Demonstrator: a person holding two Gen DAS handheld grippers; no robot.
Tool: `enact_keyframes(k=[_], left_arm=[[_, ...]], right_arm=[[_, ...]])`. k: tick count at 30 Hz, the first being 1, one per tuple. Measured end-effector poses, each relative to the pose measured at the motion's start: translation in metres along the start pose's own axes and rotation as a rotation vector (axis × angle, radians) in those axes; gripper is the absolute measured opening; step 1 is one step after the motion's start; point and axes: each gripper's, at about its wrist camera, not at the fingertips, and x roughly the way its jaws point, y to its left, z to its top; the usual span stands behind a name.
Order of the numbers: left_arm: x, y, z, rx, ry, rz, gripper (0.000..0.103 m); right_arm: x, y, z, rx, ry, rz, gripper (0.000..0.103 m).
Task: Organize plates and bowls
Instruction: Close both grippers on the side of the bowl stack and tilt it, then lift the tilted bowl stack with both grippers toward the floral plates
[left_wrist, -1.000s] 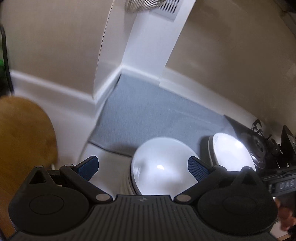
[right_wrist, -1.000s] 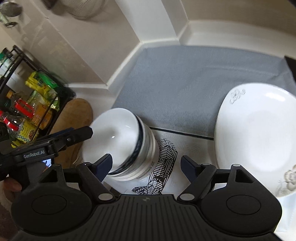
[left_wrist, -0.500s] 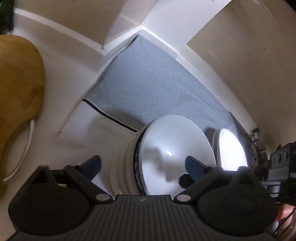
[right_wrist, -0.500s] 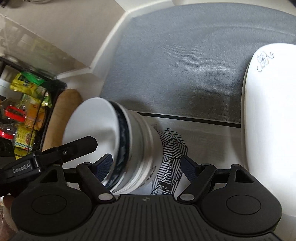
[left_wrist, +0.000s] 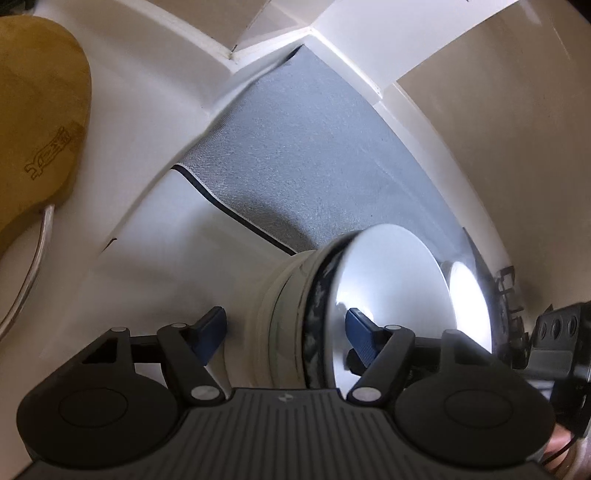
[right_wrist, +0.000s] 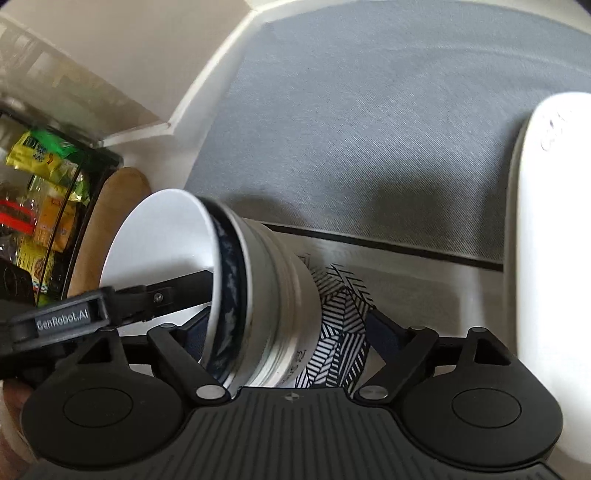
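Observation:
A stack of white bowls (left_wrist: 295, 325), the top one with a dark blue band under its rim, stands on a patterned cloth (right_wrist: 343, 314). My left gripper (left_wrist: 284, 332) straddles the stack's rim, its jaws closing. One blue pad (left_wrist: 360, 332) is inside the top bowl, the other outside, and neither presses on it. In the right wrist view the bowl stack (right_wrist: 266, 295) also sits between the opening jaws of my right gripper (right_wrist: 284, 330), untouched. A white plate with a floral mark lies to the right (right_wrist: 546, 221), and shows as a bright white plate behind the bowls (left_wrist: 469, 302).
A grey mat (right_wrist: 369, 129) covers the counter corner behind the bowls, up to the white wall edging. A wooden cutting board (left_wrist: 37, 110) lies to the left. A black rack with bright packets (right_wrist: 44, 184) stands at the far left of the right wrist view.
Both grippers have come down onto the bowl stack, which now fills the gap between their fingers. The left gripper has rolled and its jaws have narrowed.

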Motion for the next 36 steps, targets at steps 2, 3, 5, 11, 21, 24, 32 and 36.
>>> enact_keyframes(k=[2,3,5,11,21,24,32,36], left_arm=[[-0.001,0.004,-0.002,-0.024,-0.009,-0.006,0.073],[-0.001,0.006,-0.003,-0.031,-0.011,-0.009,0.073],[-0.003,0.009,-0.004,-0.044,-0.017,-0.019,0.071],[-0.009,0.014,-0.008,-0.058,-0.034,-0.041,0.069],[-0.024,0.005,0.000,-0.030,-0.112,-0.061,0.068],[-0.021,0.007,-0.001,-0.020,-0.095,-0.035,0.066],[-0.017,0.017,-0.001,-0.067,0.006,-0.014,0.068],[-0.015,0.026,-0.001,-0.100,0.048,-0.039,0.071]], right_arm=[[0.002,0.003,-0.002,-0.011,0.006,0.053,0.075],[0.004,0.004,-0.002,0.003,0.017,0.074,0.073],[0.003,0.010,-0.001,-0.015,0.015,0.052,0.074],[0.002,0.012,0.003,0.005,0.035,0.039,0.074],[0.003,0.023,0.004,-0.004,0.063,-0.010,0.073],[0.002,0.022,0.004,-0.003,0.052,-0.007,0.073],[-0.002,0.015,0.001,0.010,0.039,0.009,0.073],[0.000,0.013,0.000,-0.001,0.054,0.022,0.079]])
